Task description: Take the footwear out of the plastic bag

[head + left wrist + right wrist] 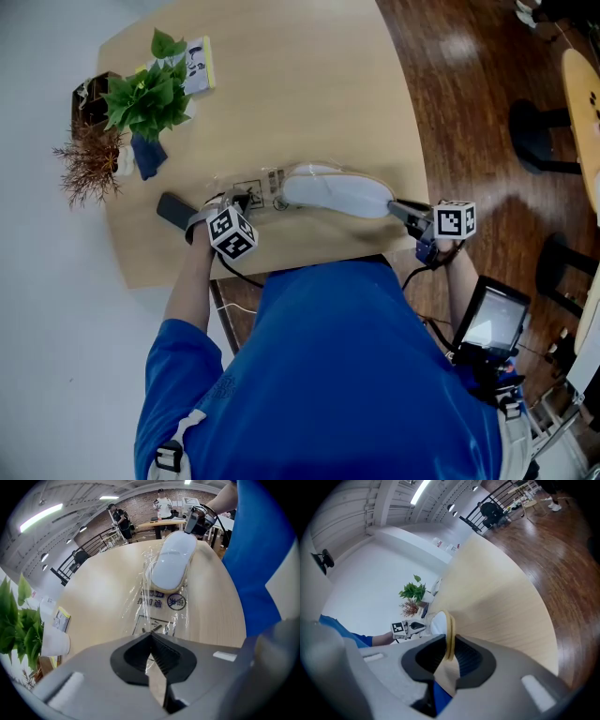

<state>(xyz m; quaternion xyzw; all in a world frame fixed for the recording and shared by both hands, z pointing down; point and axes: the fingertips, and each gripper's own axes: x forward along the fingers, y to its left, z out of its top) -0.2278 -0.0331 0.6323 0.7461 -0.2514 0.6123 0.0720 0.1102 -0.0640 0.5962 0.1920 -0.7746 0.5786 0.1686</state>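
The 2 fingers of your left gripper [151, 644] are pinched together on the near edge of the clear printed plastic bag [159, 613], which runs ahead of them to the white slipper with a tan sole [172, 566]. The fingers of your right gripper [449, 656] clamp that sole's rim. The thin film may slip out, or tear, if you pull apart sharply.

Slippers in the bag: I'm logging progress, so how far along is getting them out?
Done: both grips are set: the left gripper is shut on the bag's near end, the right gripper on the slippers' tan sole edge. In hand: likely pulling the two apart. Left: the slippers still look partly wrapped in plastic on the table, so they have yet to slide out.
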